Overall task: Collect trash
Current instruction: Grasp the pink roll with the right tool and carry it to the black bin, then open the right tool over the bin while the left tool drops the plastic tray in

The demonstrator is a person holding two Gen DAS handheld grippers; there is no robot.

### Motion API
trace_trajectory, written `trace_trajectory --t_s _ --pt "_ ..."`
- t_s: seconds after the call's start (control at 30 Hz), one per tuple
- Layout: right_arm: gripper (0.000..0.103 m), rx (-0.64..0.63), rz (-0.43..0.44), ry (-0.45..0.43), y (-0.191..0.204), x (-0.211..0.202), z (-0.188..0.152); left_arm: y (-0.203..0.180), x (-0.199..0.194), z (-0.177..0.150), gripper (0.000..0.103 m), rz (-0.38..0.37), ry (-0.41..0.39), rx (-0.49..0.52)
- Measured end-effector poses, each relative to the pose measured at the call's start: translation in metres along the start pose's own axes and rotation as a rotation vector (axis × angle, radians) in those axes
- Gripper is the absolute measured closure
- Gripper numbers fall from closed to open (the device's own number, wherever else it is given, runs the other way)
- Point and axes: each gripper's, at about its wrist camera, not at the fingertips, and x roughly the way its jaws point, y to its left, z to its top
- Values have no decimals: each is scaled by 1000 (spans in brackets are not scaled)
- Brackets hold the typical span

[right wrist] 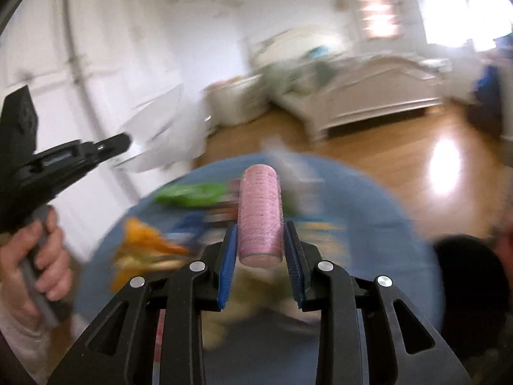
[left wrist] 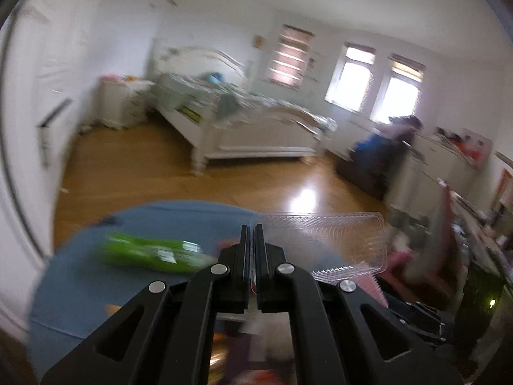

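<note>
My left gripper [left wrist: 253,227] is shut on a clear ribbed plastic tray [left wrist: 333,240], held up in the air to the right of its tips. My right gripper [right wrist: 260,224] is shut on a pink cylinder roll [right wrist: 260,215] that points forward between the blue pads. Below both lies a round blue mat [left wrist: 166,218], also in the right wrist view [right wrist: 368,218], with trash on it: a green wrapper [left wrist: 150,252] [right wrist: 192,194] and an orange wrapper [right wrist: 144,240]. The left gripper shows in the right wrist view [right wrist: 118,144], held by a hand, with the clear tray blurred at its tip.
A white bed [left wrist: 250,128] stands on the wooden floor [left wrist: 224,186] beyond the mat. White cupboards [left wrist: 38,102] line the left. A cluttered dresser [left wrist: 449,166] and dark objects [left wrist: 416,314] are at the right. Both views are motion-blurred.
</note>
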Motion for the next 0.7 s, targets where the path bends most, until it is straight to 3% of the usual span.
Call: trace_trajectory --t_s 0.17,0.27,0.47,0.7 --pt "73 34 -279 -18 -70 -32 -33 -85 48 -22 99 -165 119 52" --pt "73 90 -349 13 -107 -39 -51 -134 75 -40 99 -229 187 105" --pt "73 194 -410 97 -169 -22 -87 -197 137 -70 99 -224 310 182" --pt "73 281 -389 146 -216 1 -115 -225 187 -92 99 -181 418 243"
